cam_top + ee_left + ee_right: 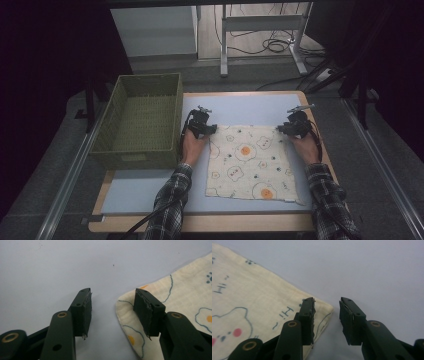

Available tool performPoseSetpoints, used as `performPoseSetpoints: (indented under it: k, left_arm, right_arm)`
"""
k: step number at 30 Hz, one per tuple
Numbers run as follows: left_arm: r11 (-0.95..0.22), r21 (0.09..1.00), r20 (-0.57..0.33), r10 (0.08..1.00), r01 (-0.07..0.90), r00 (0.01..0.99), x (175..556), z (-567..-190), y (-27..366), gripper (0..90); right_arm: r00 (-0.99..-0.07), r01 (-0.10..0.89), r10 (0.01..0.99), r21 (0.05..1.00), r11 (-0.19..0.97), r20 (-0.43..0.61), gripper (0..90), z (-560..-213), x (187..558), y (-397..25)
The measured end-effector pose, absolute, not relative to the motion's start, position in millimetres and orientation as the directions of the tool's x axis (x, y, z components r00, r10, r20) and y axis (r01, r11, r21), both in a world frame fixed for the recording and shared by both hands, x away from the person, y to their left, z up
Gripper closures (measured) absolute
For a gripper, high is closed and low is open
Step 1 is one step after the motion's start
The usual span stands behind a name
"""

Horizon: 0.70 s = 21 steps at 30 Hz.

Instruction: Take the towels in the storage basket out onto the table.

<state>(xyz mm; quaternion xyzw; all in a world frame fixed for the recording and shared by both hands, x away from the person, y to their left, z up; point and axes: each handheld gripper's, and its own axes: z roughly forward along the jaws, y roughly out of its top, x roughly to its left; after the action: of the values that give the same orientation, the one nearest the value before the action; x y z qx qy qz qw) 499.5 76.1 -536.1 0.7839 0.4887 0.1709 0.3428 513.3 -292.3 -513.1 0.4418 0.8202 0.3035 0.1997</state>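
The cream cloth [252,162] with its fried-egg print lies flat and square on the pale blue mat [150,187], and I take everything from it. Its near edge runs just short of the mat's front border, with a small frayed tag at the near right corner, and a broad strip of bare mat lies open off its left side. My forearms come up along both its side edges. At its far left corner sits my left gripper [202,129]; in the left gripper view [112,312] the jaws stand wide apart and hold nothing, one over the rounded cloth corner [125,315] and the other over bare mat outside it. At the far right corner sits my right gripper [292,127]; in the right gripper view [327,317] its jaws are likewise spread and empty, one above the cloth corner [322,308], the other beyond the edge over the mat. Past the cloth's far edge a band of mat lies free. Left of the cloth, beyond my left hand, the green woven basket [112,112] stands with its open top upward.
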Motion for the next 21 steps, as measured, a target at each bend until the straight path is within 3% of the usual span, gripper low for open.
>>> performPoseSetpoints:
  k: [2, 4, 5, 6, 10, 16, 21]
  left_arm:
    - [-0.288, 0.713, -0.079, 0.873, 0.639, 0.482, 498.0, -536.7, 76.2, 57.3]
    - [-0.291, 0.721, -0.105, 0.851, 0.629, 0.514, 495.7, -537.6, 75.3, 74.5]
    - [-0.295, 0.720, -0.111, 0.844, 0.628, 0.524, 495.1, -537.4, 74.0, 84.2]
    - [-0.308, 0.718, -0.096, 0.845, 0.624, 0.526, 494.6, -536.6, 72.3, 86.7]
    - [-0.306, 0.743, -0.066, 0.852, 0.595, 0.520, 497.8, -532.1, 72.4, 88.4]
    - [-0.272, 0.768, -0.068, 0.866, 0.580, 0.495, 507.2, -518.7, 73.5, 87.9]
    - [-0.317, 0.764, -0.017, 0.861, 0.562, 0.508, 491.5, -520.9, 68.0, 86.9]
  right_arm:
    - [-0.529, 0.600, 0.847, 0.685, 0.413, -0.048, 70.1, -514.2, 514.9, -290.1]
    - [-0.533, 0.609, 0.846, 0.684, 0.402, -0.022, 84.7, -514.2, 514.7, -287.6]
    - [-0.534, 0.607, 0.845, 0.685, 0.403, -0.024, 86.8, -514.3, 514.1, -285.6]
    - [-0.531, 0.608, 0.846, 0.678, 0.414, -0.041, 87.7, -513.4, 513.6, -283.9]
    - [-0.531, 0.588, 0.842, 0.676, 0.444, -0.092, 88.2, -506.9, 514.3, -283.1]
    - [-0.491, 0.567, 0.870, 0.743, 0.356, -0.042, 88.1, -483.1, 519.2, -292.6]
    - [-0.529, 0.562, 0.847, 0.730, 0.389, -0.045, 87.9, -483.4, 506.9, -294.6]
